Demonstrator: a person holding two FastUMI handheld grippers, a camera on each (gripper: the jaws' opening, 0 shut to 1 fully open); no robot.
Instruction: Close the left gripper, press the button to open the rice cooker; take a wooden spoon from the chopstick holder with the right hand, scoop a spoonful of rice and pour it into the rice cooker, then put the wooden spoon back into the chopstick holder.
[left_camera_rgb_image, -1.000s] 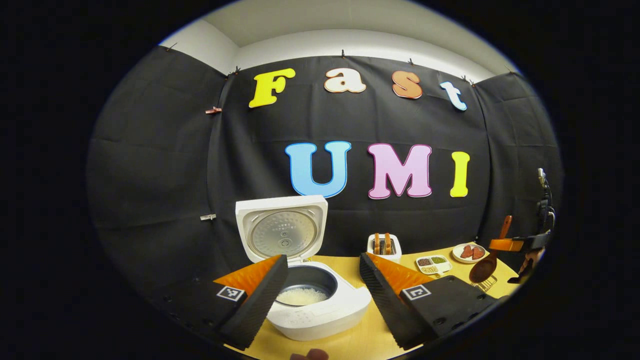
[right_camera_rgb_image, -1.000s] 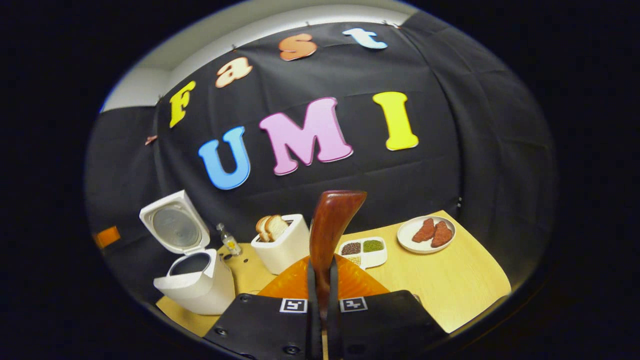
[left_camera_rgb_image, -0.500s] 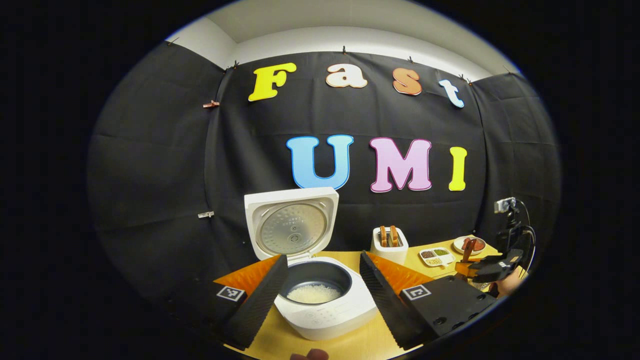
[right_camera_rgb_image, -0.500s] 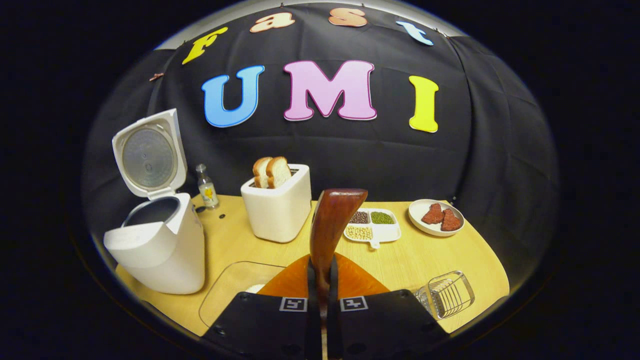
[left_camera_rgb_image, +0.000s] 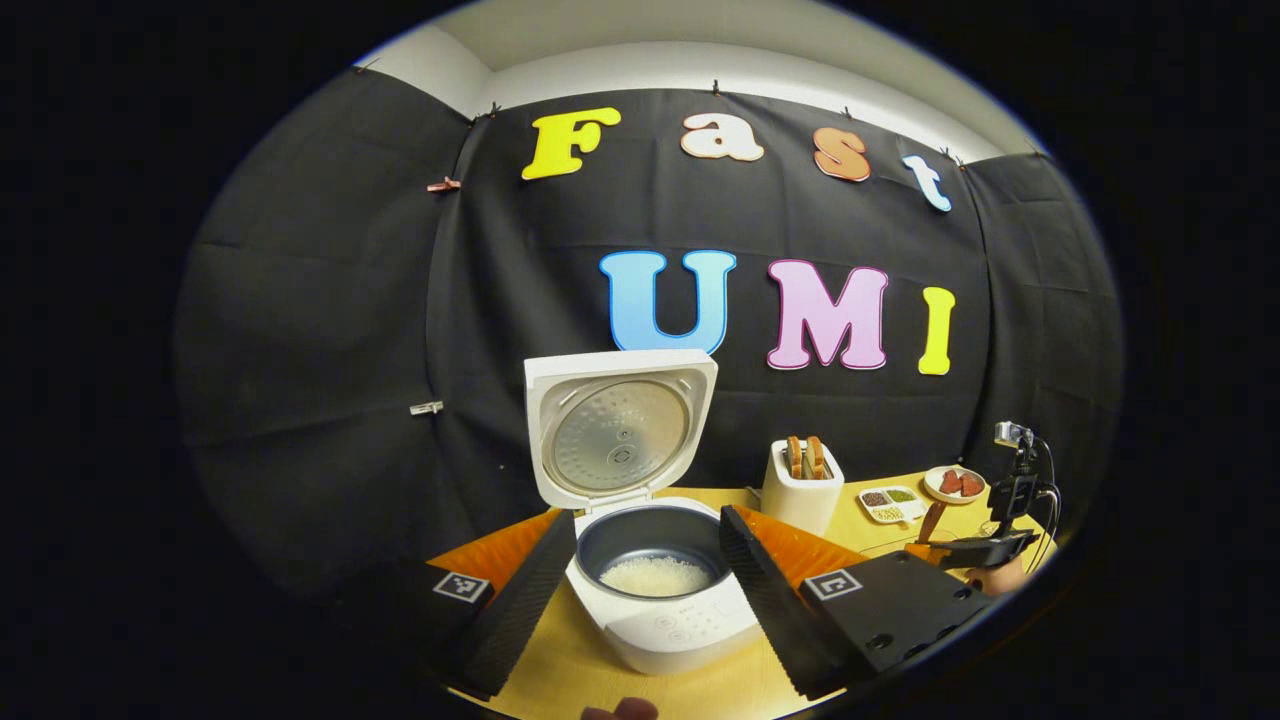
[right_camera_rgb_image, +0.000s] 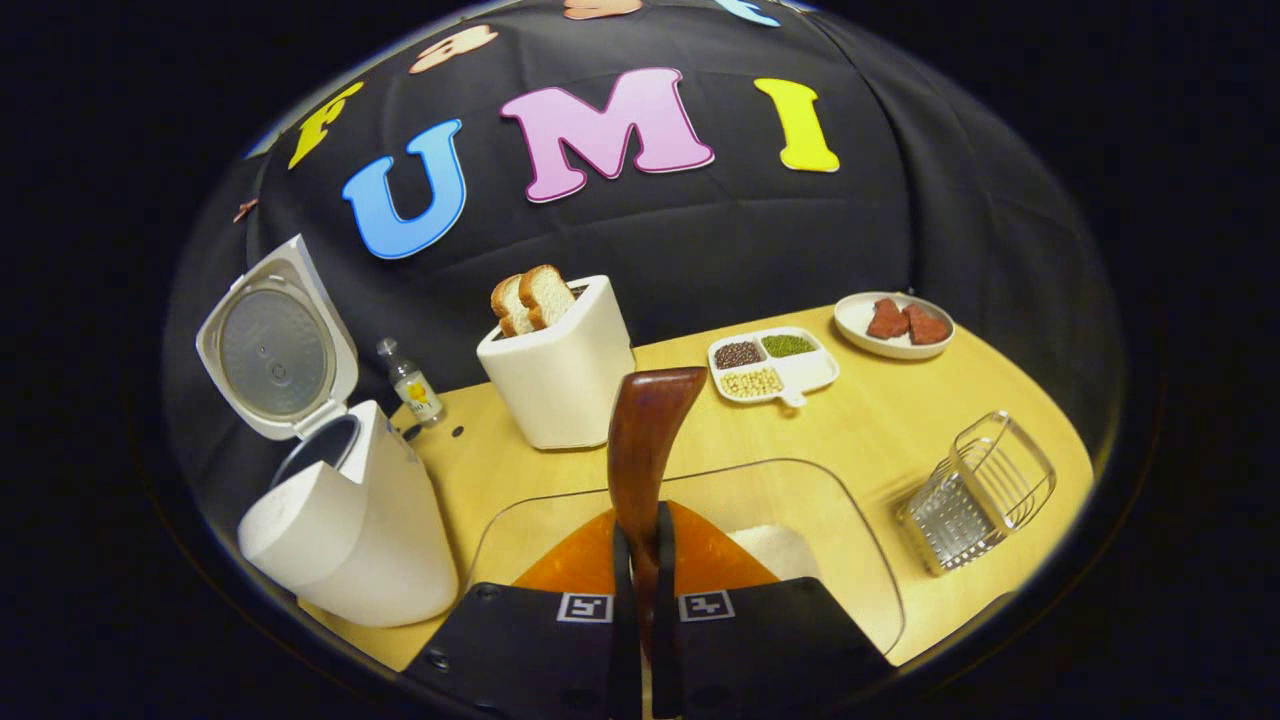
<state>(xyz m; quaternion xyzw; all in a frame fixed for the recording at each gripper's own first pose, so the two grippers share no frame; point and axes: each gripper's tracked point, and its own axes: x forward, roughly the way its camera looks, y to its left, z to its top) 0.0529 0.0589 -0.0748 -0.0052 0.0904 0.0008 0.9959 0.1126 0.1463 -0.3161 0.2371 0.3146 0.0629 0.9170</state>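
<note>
The wooden spoon (right_camera_rgb_image: 645, 440) stands upright, clamped by its handle between the jaws of the right gripper (right_camera_rgb_image: 640, 600), which are pressed together on it. In the right gripper view the handle rises straight ahead of the jaws, and just beyond them lies a clear tray (right_camera_rgb_image: 850, 540) holding a heap of white rice (right_camera_rgb_image: 775, 550). The wire chopstick holder (right_camera_rgb_image: 980, 495) lies tilted on the table (right_camera_rgb_image: 900, 410) to the right of the jaws. The rice cooker (right_camera_rgb_image: 350, 530) sits to their left, lid up, its pot seen only from the side.

The left gripper view looks down into that pot: the rice cooker (left_camera_rgb_image: 660, 590) sits between and just beyond the left gripper (left_camera_rgb_image: 645, 575), whose jaws stand wide apart and hold nothing, and white rice covers the pot's bottom. Far off to the right of these jaws the right gripper (left_camera_rgb_image: 965, 550) appears low over the table (left_camera_rgb_image: 590, 670).

Farther back stand a toaster (right_camera_rgb_image: 560, 375) with two bread slices, a small bottle (right_camera_rgb_image: 410, 385), a divided dish (right_camera_rgb_image: 770, 365) of beans and a plate (right_camera_rgb_image: 895, 325) with red pieces.
</note>
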